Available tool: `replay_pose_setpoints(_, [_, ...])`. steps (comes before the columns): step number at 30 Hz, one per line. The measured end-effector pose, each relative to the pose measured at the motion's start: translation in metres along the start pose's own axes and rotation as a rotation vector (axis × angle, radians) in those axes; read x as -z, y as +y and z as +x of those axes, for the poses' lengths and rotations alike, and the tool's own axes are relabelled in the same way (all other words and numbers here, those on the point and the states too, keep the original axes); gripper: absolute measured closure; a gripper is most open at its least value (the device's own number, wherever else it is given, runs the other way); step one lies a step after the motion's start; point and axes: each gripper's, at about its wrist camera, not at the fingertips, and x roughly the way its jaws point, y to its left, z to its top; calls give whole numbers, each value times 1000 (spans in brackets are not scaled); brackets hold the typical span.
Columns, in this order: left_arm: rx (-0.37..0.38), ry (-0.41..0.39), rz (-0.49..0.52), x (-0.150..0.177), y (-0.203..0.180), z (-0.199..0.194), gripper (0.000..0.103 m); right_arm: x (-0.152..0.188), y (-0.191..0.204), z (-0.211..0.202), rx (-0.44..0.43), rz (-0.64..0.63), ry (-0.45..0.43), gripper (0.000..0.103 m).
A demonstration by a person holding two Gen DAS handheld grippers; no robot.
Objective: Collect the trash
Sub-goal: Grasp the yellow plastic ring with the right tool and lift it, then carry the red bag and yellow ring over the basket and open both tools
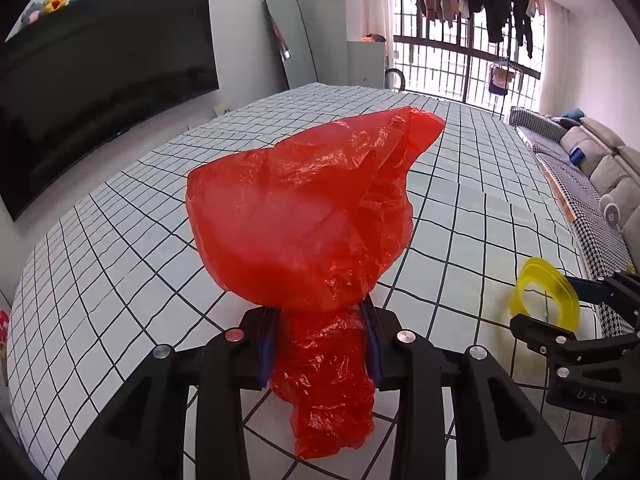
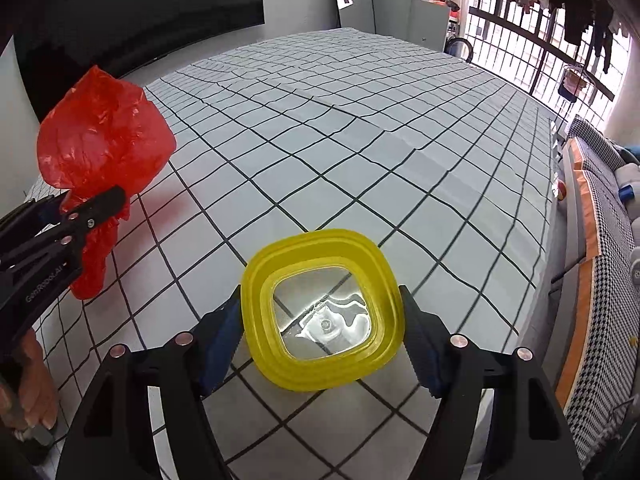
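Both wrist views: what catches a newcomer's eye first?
The red bag, puffed up above the left gripper, whose pads pinch its bunched neck over the checked cloth. Next, the yellow container, clear-bottomed and square, sits between the right gripper's pads near the cloth's front edge.

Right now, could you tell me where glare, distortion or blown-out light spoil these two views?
Left wrist view: fisheye bends the grid cloth; the window is overexposed; the bag is sharp. Right wrist view: same bending; glare on the clear centre of the yellow container hides its inside; the window is bright.
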Motion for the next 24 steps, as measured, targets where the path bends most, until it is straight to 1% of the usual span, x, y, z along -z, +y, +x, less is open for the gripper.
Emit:
replay_pose_setpoints(4, [23, -9, -3, 0, 1, -4, 69, 20, -1, -27, 44, 43, -27, 33])
replay_pose_setpoints(7, [35, -22, 1, -1, -1, -10, 69, 37, -5, -47, 56, 92, -45, 33])
replay_pose_setpoints(11, [50, -60, 18, -1, -7, -23, 69, 64, -6, -73, 85, 146, -69, 33])
replay_pose_setpoints(14, [70, -73, 29, -1, -11, -35, 69, 84, -8, -90, 110, 173, -88, 33])
replay_pose_setpoints(17, [89, -90, 57, 3, -20, -53, 69, 105, -11, -111, 122, 206, -114, 33])
replay_pose_setpoints(24, [180, -111, 145, 25, -54, -111, 69, 154, -20, -152, 151, 303, -162, 33])
